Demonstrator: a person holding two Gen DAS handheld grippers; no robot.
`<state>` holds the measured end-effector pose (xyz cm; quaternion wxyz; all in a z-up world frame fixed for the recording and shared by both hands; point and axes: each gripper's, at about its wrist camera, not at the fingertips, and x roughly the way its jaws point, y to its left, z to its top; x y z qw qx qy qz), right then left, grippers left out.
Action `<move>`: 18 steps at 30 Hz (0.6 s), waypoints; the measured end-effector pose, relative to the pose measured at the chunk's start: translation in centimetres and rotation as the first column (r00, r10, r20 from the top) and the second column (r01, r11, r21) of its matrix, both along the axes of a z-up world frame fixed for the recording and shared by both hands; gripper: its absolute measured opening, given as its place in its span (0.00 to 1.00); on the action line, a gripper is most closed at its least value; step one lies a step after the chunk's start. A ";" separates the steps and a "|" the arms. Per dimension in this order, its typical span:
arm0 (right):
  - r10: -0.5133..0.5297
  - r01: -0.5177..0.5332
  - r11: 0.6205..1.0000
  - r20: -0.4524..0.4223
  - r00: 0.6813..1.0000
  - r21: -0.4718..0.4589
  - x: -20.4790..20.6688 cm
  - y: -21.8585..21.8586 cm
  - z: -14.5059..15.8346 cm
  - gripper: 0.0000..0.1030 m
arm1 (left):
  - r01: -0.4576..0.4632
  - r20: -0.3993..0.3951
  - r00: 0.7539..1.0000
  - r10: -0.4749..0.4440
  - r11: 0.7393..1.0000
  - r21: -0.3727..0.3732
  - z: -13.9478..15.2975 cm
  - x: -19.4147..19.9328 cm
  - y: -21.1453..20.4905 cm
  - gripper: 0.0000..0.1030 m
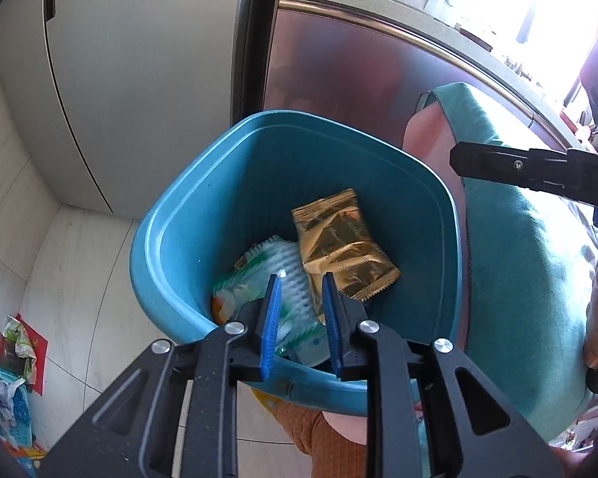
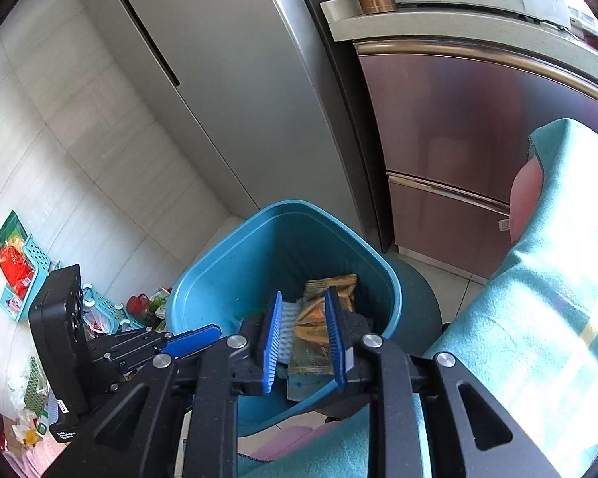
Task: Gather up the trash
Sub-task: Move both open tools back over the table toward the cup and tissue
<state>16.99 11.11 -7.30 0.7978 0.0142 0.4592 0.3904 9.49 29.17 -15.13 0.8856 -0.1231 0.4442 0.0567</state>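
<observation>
Both the left tool and the right tool hang narrowly parted and empty over the blue bin, where the gold wrapper lies, so withdrawing carelessly could catch the rim and tip it.

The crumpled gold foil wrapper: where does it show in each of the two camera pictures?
Left wrist view: gold foil wrapper lies centre, inside the blue plastic bin.
Right wrist view: wrapper sits lower centre, seen between the blue fingers.
Shared landmark: the bin.
</observation>
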 end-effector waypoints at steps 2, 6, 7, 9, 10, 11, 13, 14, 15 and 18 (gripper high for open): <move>-0.001 0.001 1.000 0.001 1.000 0.007 -0.2 -0.4 0.0 0.21 | -0.003 0.004 1.000 0.003 1.000 0.006 0.1 -0.2 -0.1 0.22; -0.007 0.006 1.000 0.003 1.000 0.030 -0.5 -1.4 0.3 0.22 | -0.005 0.022 1.000 0.005 1.000 0.015 0.7 -0.4 -0.6 0.23; -0.006 0.006 0.999 0.004 1.000 0.036 -0.6 -1.7 0.4 0.23 | -0.004 0.030 1.000 0.004 1.000 0.017 1.0 -0.5 -0.7 0.24; -0.007 0.006 0.999 0.008 1.000 0.048 -0.9 -2.3 0.6 0.23 | -0.001 0.052 0.999 0.000 1.000 0.026 1.7 -0.6 -1.2 0.25; -0.006 0.005 0.998 0.011 1.000 0.056 -1.1 -2.7 0.8 0.23 | 0.002 0.065 0.998 -0.004 1.000 0.029 2.0 -1.3 -1.1 0.26; -0.006 0.005 0.998 0.016 1.000 0.064 -1.4 -3.1 1.0 0.23 | 0.007 0.080 0.997 -0.010 0.999 0.031 2.4 -1.9 -1.1 0.26; -0.007 0.005 0.997 0.027 1.000 0.079 -2.0 -3.9 1.4 0.24 | 0.021 0.111 0.993 -0.025 0.999 0.037 3.3 -2.3 -1.8 0.29; -0.010 0.007 0.996 0.034 0.999 0.087 -2.3 -4.4 1.6 0.24 | 0.027 0.125 0.992 -0.032 0.999 0.042 3.8 -2.6 -2.0 0.30; -0.012 0.008 0.995 0.042 0.999 0.096 -2.7 -5.0 1.8 0.25 | 0.036 0.140 0.989 -0.042 0.998 0.045 4.3 -2.8 -2.4 0.31; -0.025 0.018 0.993 0.063 0.998 0.119 -3.7 -6.7 2.6 0.26 | 0.071 0.182 0.980 -0.080 0.996 0.054 5.7 -3.3 -4.0 0.33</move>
